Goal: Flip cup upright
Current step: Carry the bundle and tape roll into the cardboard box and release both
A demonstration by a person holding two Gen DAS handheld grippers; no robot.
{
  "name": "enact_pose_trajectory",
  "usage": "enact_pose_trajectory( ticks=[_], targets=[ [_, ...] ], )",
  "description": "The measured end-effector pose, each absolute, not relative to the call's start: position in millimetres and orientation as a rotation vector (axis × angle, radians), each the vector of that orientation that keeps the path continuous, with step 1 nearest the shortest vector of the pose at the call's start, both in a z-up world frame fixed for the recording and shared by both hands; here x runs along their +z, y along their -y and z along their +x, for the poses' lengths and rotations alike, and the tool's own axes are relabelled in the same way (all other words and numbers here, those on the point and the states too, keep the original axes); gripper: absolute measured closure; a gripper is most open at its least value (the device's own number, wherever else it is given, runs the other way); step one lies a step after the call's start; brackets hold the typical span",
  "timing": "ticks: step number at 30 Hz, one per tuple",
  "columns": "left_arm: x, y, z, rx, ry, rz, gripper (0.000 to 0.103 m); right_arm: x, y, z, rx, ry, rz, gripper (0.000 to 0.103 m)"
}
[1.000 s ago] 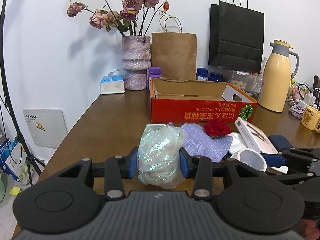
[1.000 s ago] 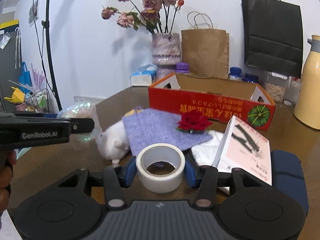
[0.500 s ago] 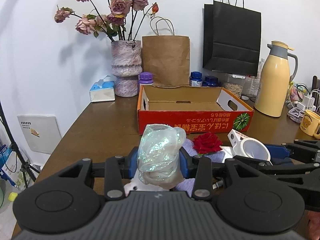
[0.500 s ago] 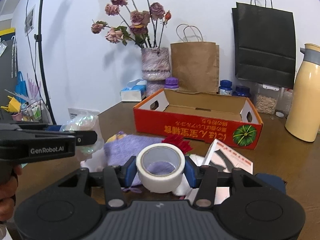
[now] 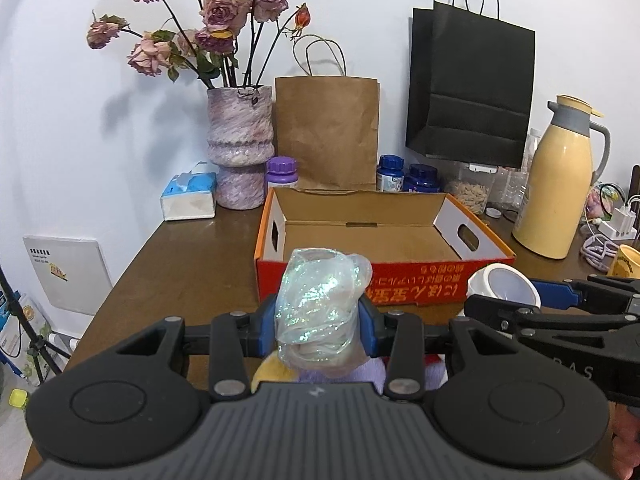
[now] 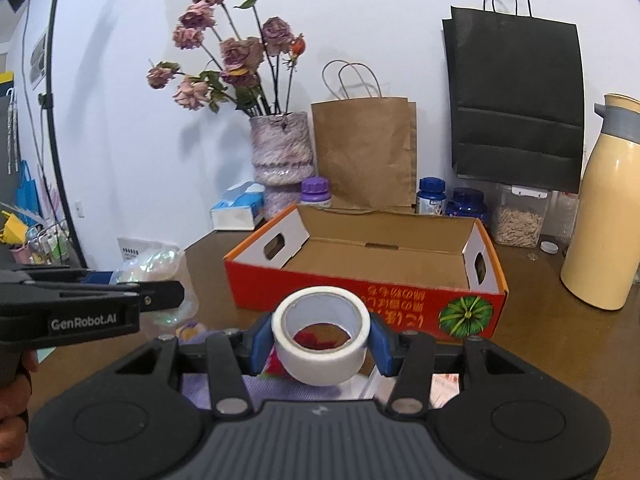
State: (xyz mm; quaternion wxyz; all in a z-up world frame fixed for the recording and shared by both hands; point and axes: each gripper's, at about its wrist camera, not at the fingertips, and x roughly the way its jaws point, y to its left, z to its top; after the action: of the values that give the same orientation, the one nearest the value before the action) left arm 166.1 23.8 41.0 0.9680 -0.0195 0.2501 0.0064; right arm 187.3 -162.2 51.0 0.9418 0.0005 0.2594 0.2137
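My left gripper (image 5: 318, 320) is shut on a crumpled iridescent plastic bundle (image 5: 320, 300), held above the table in front of the red box. My right gripper (image 6: 320, 340) is shut on a white tape roll (image 6: 320, 354), its hole facing up. In the left wrist view the tape roll (image 5: 500, 286) hangs to the right, level with the bundle. In the right wrist view the bundle (image 6: 160, 264) shows at the left. A yellow mug (image 5: 626, 264) stands at the far right table edge, cut off by the frame; I cannot tell its pose.
An open red cardboard box (image 5: 420, 280) lies just ahead, its inside bare. Behind it stand a vase of dried roses (image 5: 240, 152), a brown paper bag (image 5: 328, 132), bottles and a yellow thermos jug (image 5: 560, 184). A purple cloth (image 6: 224, 388) lies below the grippers.
Both grippers have risen and moved forward toward the red box, each keeping its load. The cloth, red rose and white carton have slid down under the grippers.
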Motion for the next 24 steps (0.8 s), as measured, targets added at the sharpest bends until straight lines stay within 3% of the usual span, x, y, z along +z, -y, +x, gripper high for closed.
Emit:
enact_pose_trajectory(
  ticks=[24],
  targets=[
    [65.0, -15.3, 306.6, 0.021, -0.566, -0.035, 0.062, 62.5, 153.0, 333.3, 0.368, -0.606, 0.014, 0.054]
  ],
)
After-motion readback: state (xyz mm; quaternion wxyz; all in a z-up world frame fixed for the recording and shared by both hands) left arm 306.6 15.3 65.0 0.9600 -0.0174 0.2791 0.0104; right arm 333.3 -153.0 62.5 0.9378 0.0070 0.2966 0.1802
